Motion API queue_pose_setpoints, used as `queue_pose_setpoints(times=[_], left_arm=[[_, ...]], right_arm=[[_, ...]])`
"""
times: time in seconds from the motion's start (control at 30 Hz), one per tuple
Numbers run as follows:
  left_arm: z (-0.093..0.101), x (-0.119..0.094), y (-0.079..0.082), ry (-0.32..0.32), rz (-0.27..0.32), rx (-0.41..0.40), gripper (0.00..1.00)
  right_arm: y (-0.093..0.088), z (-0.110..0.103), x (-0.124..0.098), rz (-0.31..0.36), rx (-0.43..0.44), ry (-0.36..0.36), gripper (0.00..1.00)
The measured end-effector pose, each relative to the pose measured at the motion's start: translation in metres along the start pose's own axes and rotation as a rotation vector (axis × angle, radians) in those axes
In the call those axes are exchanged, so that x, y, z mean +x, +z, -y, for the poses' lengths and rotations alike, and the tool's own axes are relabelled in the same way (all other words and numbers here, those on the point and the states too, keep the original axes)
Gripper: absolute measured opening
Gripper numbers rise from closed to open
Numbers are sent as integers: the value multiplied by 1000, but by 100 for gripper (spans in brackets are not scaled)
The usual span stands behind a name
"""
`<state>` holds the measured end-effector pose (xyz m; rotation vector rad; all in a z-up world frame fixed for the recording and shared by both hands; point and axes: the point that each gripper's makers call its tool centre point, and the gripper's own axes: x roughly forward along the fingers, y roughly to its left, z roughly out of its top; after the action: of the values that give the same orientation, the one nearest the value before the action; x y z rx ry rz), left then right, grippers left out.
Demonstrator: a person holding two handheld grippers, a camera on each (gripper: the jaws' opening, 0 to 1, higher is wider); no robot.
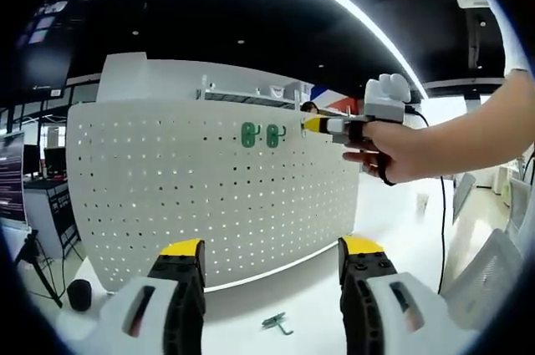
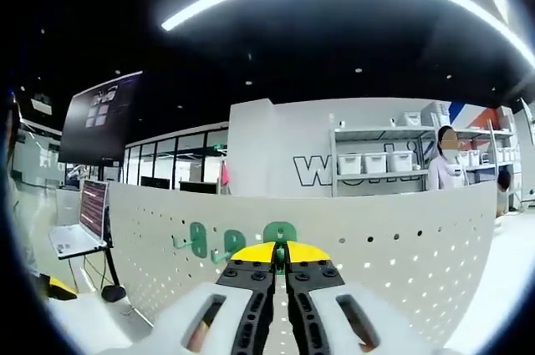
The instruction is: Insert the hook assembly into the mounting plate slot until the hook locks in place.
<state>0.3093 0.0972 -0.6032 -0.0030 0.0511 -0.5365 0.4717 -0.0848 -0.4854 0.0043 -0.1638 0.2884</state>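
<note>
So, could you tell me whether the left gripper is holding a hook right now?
No, the left gripper is open and holds nothing; a hook lies on the table between its jaws.

White tongs (image 1: 272,276) with black screwed jaws, yellow tips; bare forearm (image 1: 476,134).

Right gripper (image 2: 281,252) jaws closed on green hook (image 2: 280,235) at pegboard (image 2: 401,238).

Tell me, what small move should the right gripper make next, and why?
Probably push straight on toward the pegboard: the right gripper is shut on a green hook right at the board, beside two hooks already hanging. Whether it has locked cannot be told.
</note>
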Motion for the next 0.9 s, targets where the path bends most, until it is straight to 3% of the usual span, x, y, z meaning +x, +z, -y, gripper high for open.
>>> queue_pose_setpoints(times=[0.47,0.9], left_arm=[[-2,-1,3,-9,16,-21,63],[-5,-1,-1,5,-10,-21,63]], right_arm=[[-5,2,14,-2,4,0,1],[-14,4,19,-19,3,4,1]])
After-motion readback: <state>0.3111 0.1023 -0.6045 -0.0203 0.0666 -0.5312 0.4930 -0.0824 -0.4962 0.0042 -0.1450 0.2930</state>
